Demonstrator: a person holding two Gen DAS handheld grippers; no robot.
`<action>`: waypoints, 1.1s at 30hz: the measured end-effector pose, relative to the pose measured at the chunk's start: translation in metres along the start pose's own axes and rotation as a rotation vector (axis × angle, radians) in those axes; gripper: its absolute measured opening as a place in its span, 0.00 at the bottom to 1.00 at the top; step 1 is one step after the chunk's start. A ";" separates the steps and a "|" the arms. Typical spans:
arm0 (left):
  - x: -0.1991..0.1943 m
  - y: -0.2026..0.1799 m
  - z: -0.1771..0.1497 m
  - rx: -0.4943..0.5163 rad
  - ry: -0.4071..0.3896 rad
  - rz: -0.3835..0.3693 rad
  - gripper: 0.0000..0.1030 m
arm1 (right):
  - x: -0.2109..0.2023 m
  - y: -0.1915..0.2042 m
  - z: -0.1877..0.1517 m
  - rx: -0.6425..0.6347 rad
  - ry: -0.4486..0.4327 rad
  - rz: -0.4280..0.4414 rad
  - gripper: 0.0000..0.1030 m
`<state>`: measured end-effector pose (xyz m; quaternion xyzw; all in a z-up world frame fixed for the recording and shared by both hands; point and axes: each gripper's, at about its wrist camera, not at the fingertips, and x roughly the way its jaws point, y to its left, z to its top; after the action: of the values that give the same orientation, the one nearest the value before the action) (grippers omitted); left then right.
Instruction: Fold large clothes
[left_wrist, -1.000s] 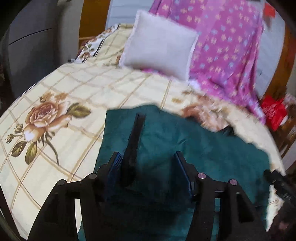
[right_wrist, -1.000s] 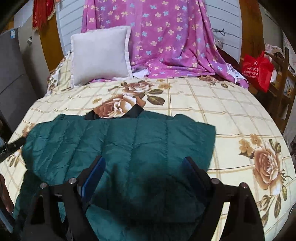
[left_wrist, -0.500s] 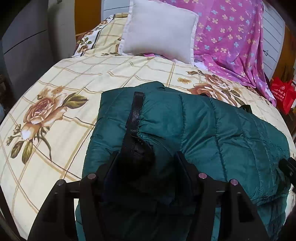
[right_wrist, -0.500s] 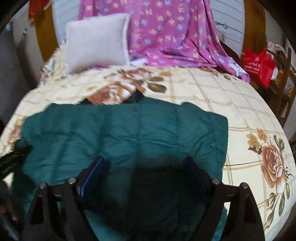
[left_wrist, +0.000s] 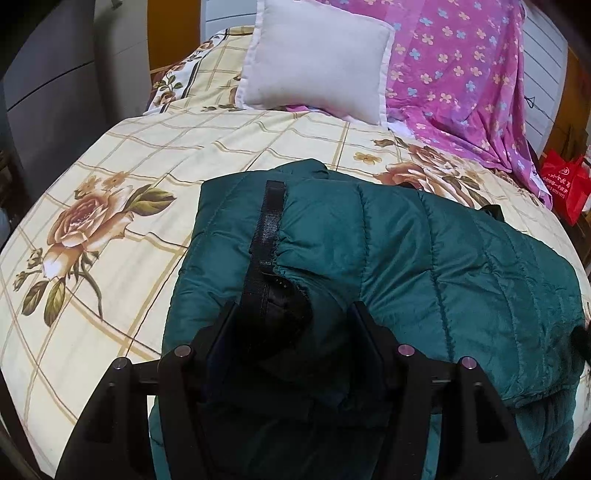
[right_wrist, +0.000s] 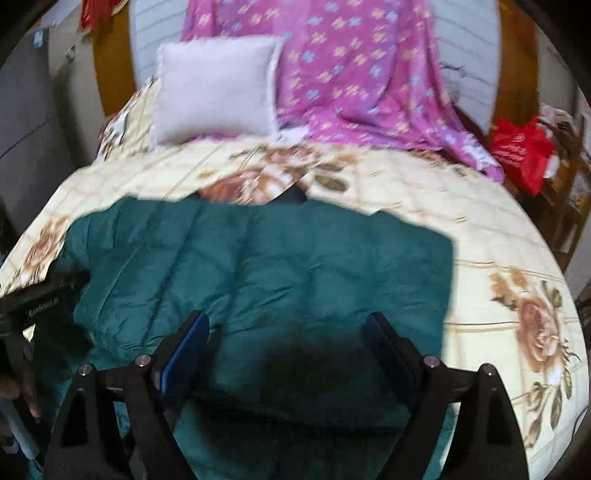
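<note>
A dark green quilted jacket (left_wrist: 424, 258) lies on the floral bed, also in the right wrist view (right_wrist: 277, 266). A sleeve lies folded across its body, its cuff (left_wrist: 284, 295) with a black strap (left_wrist: 267, 229) pointing toward my left gripper (left_wrist: 291, 314). The left jaws stand apart around the cuff, without pinching it. My right gripper (right_wrist: 286, 321) is open and empty, low over the jacket's near half. The left gripper's tip (right_wrist: 40, 295) shows at the left edge of the right wrist view.
A cream bedspread with roses (left_wrist: 110, 206) covers the bed. A white pillow (left_wrist: 314, 59) and a purple flowered sheet (left_wrist: 461, 74) lie at the head. A red bag (left_wrist: 565, 184) stands beside the bed on the right. A grey cabinet (left_wrist: 48, 74) is at the left.
The sleeve has come to rest across the jacket body, and the left gripper has drawn back slightly from the cuff. The right gripper has moved forward over the jacket, still open.
</note>
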<state>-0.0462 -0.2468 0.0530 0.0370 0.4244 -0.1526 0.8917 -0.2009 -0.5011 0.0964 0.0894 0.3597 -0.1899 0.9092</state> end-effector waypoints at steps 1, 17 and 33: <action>0.000 0.000 0.000 0.002 -0.002 0.002 0.41 | 0.004 -0.010 0.000 0.026 0.010 -0.030 0.87; -0.098 0.067 -0.032 -0.040 -0.045 -0.095 0.41 | -0.044 -0.072 -0.039 0.132 0.072 0.030 0.87; -0.129 0.091 -0.101 0.005 -0.001 -0.081 0.41 | -0.074 -0.085 -0.078 0.142 0.111 0.028 0.87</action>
<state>-0.1708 -0.1096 0.0817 0.0220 0.4249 -0.1899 0.8848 -0.3335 -0.5347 0.0885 0.1691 0.3938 -0.1969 0.8818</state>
